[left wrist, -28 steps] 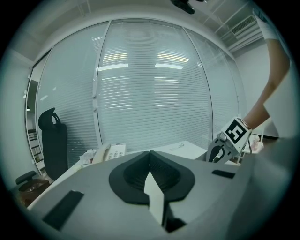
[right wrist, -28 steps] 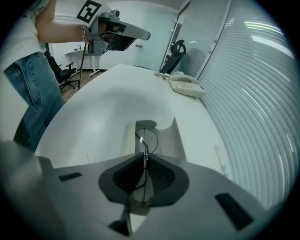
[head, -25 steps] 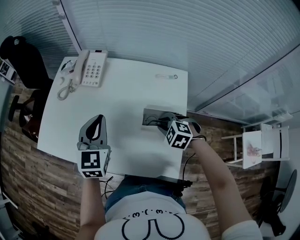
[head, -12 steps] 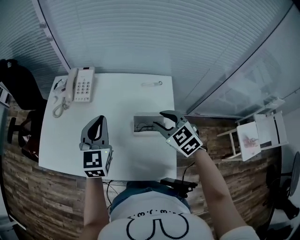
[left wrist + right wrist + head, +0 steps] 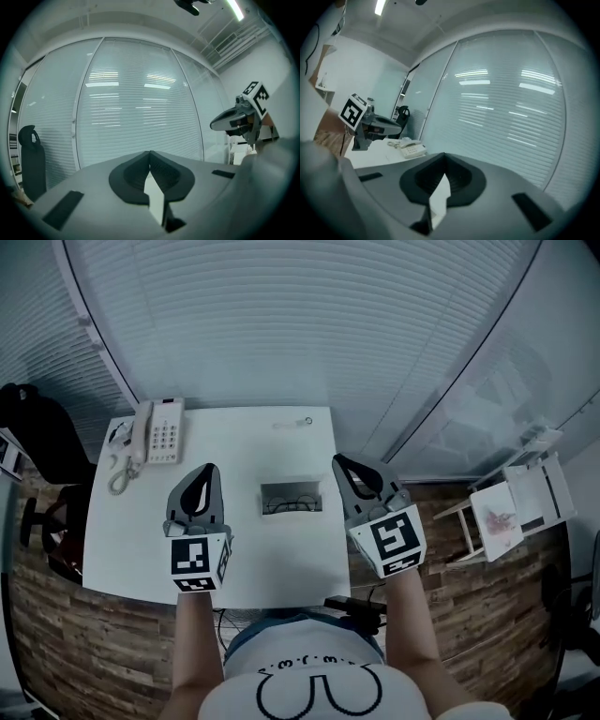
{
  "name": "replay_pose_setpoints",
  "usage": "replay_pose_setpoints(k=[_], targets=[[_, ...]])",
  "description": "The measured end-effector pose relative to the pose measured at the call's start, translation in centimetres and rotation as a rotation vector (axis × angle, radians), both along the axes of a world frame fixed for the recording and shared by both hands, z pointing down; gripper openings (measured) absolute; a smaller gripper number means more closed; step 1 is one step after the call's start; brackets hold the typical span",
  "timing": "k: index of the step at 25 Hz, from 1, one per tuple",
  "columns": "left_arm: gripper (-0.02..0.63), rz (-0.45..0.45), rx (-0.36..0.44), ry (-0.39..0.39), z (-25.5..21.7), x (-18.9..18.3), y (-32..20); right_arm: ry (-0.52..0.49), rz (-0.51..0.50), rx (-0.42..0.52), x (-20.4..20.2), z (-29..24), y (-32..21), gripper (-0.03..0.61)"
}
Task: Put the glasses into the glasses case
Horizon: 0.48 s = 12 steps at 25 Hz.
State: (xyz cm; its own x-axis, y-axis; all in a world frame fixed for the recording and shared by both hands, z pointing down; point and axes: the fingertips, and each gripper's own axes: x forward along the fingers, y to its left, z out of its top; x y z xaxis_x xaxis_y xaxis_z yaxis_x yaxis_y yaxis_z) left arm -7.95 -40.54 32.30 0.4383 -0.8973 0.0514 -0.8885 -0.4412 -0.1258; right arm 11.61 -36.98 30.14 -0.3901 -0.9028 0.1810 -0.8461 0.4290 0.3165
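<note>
A wall of closed slatted blinds (image 5: 281,324) is seen across the far side of the room, and a wood-patterned floor (image 5: 56,643) is seen below it. A white table (image 5: 253,451) is set against the blinds, with a black office chair (image 5: 33,418) at its left end and a white chair (image 5: 516,507) well apart from its right end. The left gripper (image 5: 208,469) is held above the left half of the table; in the left gripper view its jaws are seen pressed together at the tips with nothing between them. The right gripper (image 5: 338,461) is held over the table's right edge, and in the right gripper view its jaws are likewise seen clenched and empty. Both grippers are pointed away from the person, toward the blinds. A white telephone (image 5: 161,430) is placed at the far left corner of the table. The glasses case (image 5: 292,498) lies open on the table between the two grippers, touched by neither. The glasses (image 5: 291,506) are seen lying inside the case as dark frames. A slim pale item (image 5: 292,423), too small to be identified, lies near the far edge of the table.
</note>
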Motion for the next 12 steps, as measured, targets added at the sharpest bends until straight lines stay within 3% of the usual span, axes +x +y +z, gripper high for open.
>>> replay_pose_setpoints(k=[6,12], targets=[[0.017,0.028,0.089,0.019,-4.0,1.3,0.5,-0.12,0.128,0.204,3.2,-6.5,2.2,0.011],[0.017,0.028,0.168,-0.02,-7.1,2.2,1.1,-0.154,0.166,0.237,4.8,-8.3,3.1,0.011]])
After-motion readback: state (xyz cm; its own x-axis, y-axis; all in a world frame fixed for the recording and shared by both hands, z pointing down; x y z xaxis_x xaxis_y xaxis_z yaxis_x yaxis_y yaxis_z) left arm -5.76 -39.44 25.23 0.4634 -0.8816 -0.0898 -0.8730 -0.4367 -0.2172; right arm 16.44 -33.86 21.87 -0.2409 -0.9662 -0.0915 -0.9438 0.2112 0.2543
